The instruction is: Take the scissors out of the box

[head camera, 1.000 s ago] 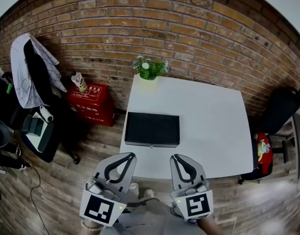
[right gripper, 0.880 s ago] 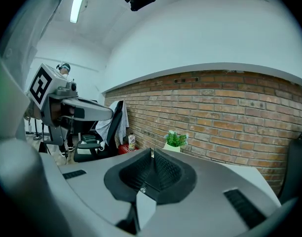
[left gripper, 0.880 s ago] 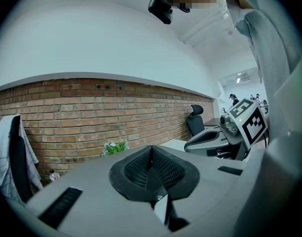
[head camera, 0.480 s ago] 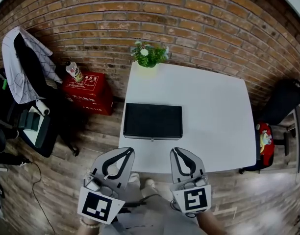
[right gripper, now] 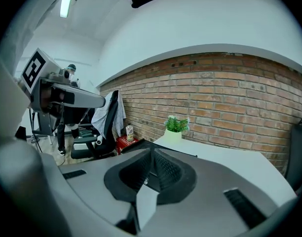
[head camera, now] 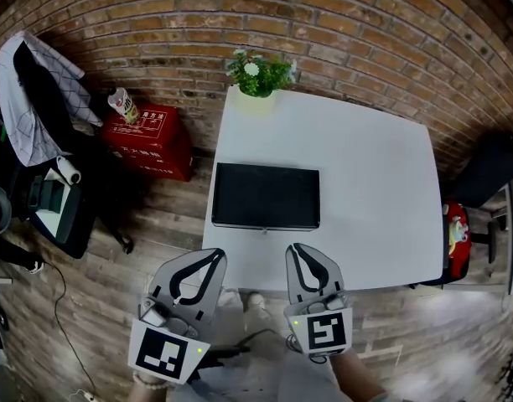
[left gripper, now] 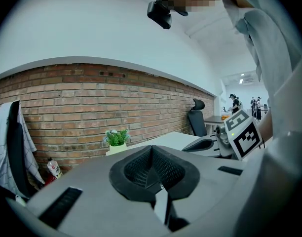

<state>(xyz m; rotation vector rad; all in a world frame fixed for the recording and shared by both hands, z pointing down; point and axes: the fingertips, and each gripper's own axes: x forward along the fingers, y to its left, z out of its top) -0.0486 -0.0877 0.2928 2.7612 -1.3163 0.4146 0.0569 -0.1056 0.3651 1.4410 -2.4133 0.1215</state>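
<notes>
Head view: black box (head camera: 266, 196) lies closed on the white table (head camera: 382, 182), near the table's front-left edge, w/ a potted plant (head camera: 258, 74) at the far edge and a red crate (head camera: 149, 139) on the floor to the left. No scissors visible anywhere. The lid's shut, so they're prob. inside; can't confirm. Left gripper (head camera: 213, 258) and right gripper (head camera: 297, 251) hang side by side just short of the table's near edge, both aimed toward the box, neither touching it or the table. Left gripper view shows the two pads pressed flat together, nothing btwn them. Right gripper view shows the same: jaws closed and empty, the box's dark edge just past the tips. Step in hand, as I read it: approach, i.e. task barely begun, box unopened, nothing gripped. Next move prob. needs the lid up first. There's a small light tab (head camera: 263, 231) at mid front edge of the box, maybe a latch, too small to be sure. One gripper would have to hook a tip under the lid's front lip while the other steadies the base so the box doesn't slide on the smooth top. Only then reach in w/ jaws apart for the scissors. Risk: closed tips just shove the box back toward the plant.
</notes>
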